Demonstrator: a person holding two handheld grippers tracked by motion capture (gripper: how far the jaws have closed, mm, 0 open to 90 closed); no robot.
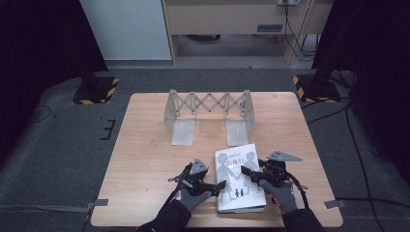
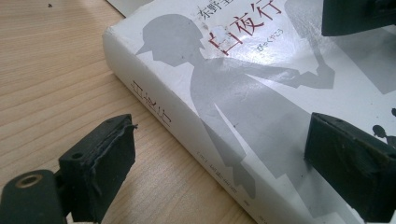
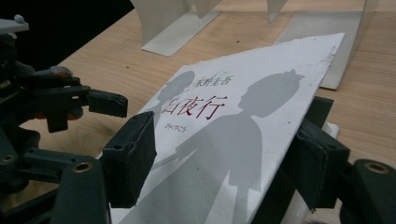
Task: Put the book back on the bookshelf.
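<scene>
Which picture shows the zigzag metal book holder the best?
The high view: the expandable metal bookend rack stands whole at the table's far side, with scissor links and both end plates. The right gripper view catches just its base plates behind the book. The left gripper view shows a small pale corner.

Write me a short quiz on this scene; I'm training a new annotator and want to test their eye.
1. True or false: the white book stands upright in the rack.
2. What stands on the table behind the book? A) an expanding metal rack B) a laptop C) a bowl
3. Fill in: the left gripper has its jaws ___.
Key: 1 false, it lies flat on the table; 2 A; 3 open, astride the book's spine edge.
</scene>
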